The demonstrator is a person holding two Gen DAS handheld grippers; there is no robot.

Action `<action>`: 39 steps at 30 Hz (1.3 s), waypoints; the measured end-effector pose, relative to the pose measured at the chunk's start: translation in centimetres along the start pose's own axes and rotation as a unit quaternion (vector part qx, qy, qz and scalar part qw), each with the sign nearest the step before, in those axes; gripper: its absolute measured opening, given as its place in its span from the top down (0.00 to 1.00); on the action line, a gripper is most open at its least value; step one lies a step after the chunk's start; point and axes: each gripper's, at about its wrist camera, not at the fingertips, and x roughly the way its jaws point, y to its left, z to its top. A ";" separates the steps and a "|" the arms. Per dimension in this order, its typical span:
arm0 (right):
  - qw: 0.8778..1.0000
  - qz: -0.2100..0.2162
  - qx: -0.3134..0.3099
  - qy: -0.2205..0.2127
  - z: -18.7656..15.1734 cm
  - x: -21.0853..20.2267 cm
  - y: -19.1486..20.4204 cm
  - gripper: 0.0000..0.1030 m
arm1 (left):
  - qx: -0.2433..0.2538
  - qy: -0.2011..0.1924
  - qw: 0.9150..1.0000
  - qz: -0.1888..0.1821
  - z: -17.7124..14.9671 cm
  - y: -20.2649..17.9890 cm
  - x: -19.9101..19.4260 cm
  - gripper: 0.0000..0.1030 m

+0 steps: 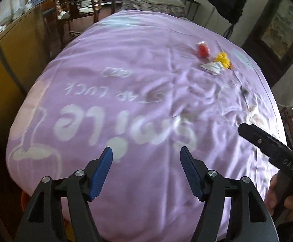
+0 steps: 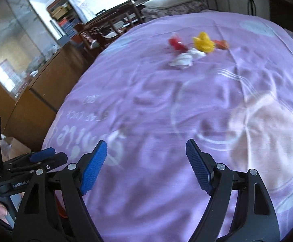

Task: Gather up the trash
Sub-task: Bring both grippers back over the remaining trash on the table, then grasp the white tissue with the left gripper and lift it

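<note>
On the bed's purple sheet [image 2: 146, 100], upper middle of the right wrist view, lie 4 scraps: 1 red wrapper [image 2: 176, 43], 1 yellow wad [image 2: 204, 42], 1 white tissue [image 2: 183, 58], 1 orange bit [image 2: 222, 44]. "Smile" reads upside down. Left gripper [image 1: 146, 155] and right gripper [image 2: 146, 151] gape, empty.

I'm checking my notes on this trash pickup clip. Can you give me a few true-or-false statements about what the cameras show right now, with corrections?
1. The left gripper holds a piece of trash. False: its jaws stand open with nothing between them.
2. The trash lies on a purple sheet. True.
3. The yellow wrapper lies beside the white crumpled paper. True.
4. The right gripper is closed on the red wrapper. False: it is open and empty, well short of the pile.
5. The sheet is plain. False: it carries white lettering and drawings.
</note>
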 end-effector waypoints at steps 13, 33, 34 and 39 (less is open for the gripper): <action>0.998 -0.042 0.048 -0.005 1.9 0.8 -6.8 0.21 | 0.062 0.020 0.998 -0.012 5.2 -7.5 5.6 0.33; 0.993 -0.100 0.058 -0.021 8.7 2.9 -12.2 0.14 | 0.104 0.008 0.994 -0.031 14.8 -14.9 13.3 0.32; 0.993 -0.102 0.058 -0.019 8.9 3.0 -12.4 0.14 | 0.106 0.008 0.994 -0.032 15.1 -15.1 13.6 0.32; 0.992 -0.113 0.058 -0.014 10.0 3.8 -13.7 0.14 | 0.131 0.008 0.991 -0.037 16.9 -17.2 16.0 0.34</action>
